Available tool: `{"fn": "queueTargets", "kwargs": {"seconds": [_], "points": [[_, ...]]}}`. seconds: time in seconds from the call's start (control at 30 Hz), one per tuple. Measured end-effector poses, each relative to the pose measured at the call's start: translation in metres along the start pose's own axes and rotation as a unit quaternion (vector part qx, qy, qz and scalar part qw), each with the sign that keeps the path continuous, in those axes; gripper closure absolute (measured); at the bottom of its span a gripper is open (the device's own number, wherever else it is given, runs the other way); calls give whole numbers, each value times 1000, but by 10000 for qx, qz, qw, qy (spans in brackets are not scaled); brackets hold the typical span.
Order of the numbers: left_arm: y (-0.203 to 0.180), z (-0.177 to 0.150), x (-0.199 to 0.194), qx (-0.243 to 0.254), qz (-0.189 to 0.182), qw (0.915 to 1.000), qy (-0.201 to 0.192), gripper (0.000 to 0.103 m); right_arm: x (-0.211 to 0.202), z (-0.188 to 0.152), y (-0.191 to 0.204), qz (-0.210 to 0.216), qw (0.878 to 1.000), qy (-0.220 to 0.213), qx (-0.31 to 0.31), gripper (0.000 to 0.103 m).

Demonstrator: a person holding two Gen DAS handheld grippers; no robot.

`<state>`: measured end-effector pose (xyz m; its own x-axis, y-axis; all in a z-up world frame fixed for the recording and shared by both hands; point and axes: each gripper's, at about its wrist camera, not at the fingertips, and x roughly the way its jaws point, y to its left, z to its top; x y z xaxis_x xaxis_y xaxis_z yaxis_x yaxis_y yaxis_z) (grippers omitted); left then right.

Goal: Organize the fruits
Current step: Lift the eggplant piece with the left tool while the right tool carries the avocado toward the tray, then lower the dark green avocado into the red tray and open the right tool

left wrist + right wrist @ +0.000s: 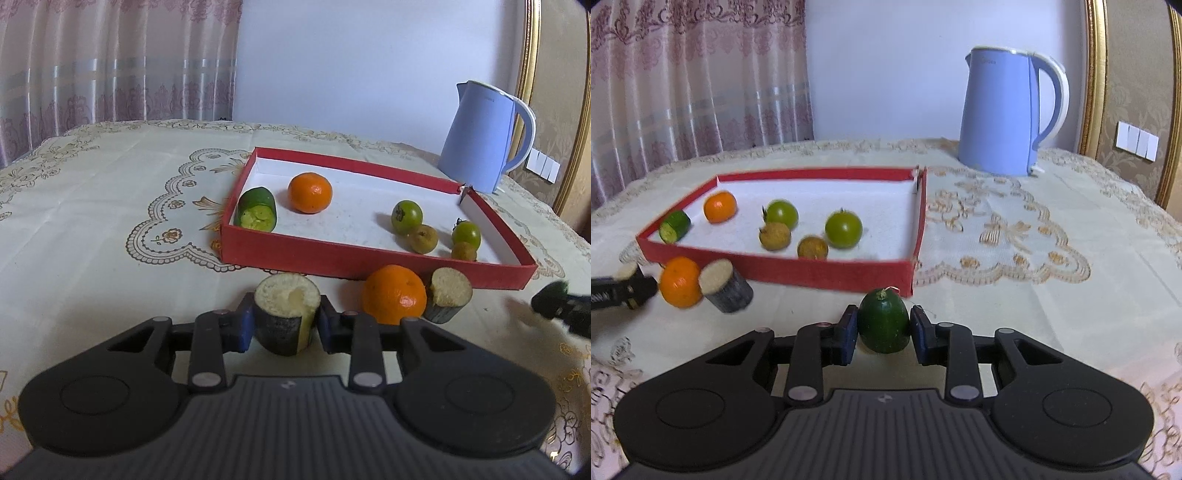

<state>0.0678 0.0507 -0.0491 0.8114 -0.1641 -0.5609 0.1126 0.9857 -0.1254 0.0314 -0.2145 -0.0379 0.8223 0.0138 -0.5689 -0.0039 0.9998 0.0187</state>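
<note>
A red tray [332,258] [827,271] holds a cut cucumber piece [256,215] [675,226], an orange [309,192] [719,206], two green tomatoes [406,217] [843,228] and two brown fruits [424,238] [775,236]. My left gripper [283,325] is shut on a dark eggplant chunk [286,314] in front of the tray. A second orange [393,294] [679,282] and another eggplant chunk [447,294] [726,285] lie beside it. My right gripper [883,332] is shut on a dark green cucumber end [884,320] near the tray's front right corner.
A blue kettle [484,136] [1008,110] stands behind the tray. An embroidered cream tablecloth [110,206] [1015,240] covers the table. Curtains hang at the back left; a gold-framed wall panel is at the right.
</note>
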Motion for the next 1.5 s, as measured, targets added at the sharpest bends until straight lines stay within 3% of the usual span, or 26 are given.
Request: {"fn": "queueTargets", "kwargs": {"seconds": [0.37, 0.6, 0.9, 1.0, 1.27, 1.5], "points": [[1, 0, 1, -47, -35, 10000, -8, 72, 16, 46, 8, -135, 9988, -315, -363, 73], [1, -1, 1, -48, -36, 10000, -13, 72, 49, 54, 22, -273, 9964, -100, -795, 73], [1, -1, 1, -49, -37, 10000, -19, 72, 83, 53, 24, -511, 9953, 121, -812, 73], [1, -1, 1, -51, -38, 10000, -22, 72, 88, 53, 20, -407, 9969, 218, -645, 73], [0, -1, 2, -18, -18, 10000, -19, 72, 59, 50, 16, -301, 9978, -197, -563, 73], [-2, -2, 3, 27, 12, 10000, -16, 72, 14, 26, 7, 145, 9976, -418, -529, 73]]}}
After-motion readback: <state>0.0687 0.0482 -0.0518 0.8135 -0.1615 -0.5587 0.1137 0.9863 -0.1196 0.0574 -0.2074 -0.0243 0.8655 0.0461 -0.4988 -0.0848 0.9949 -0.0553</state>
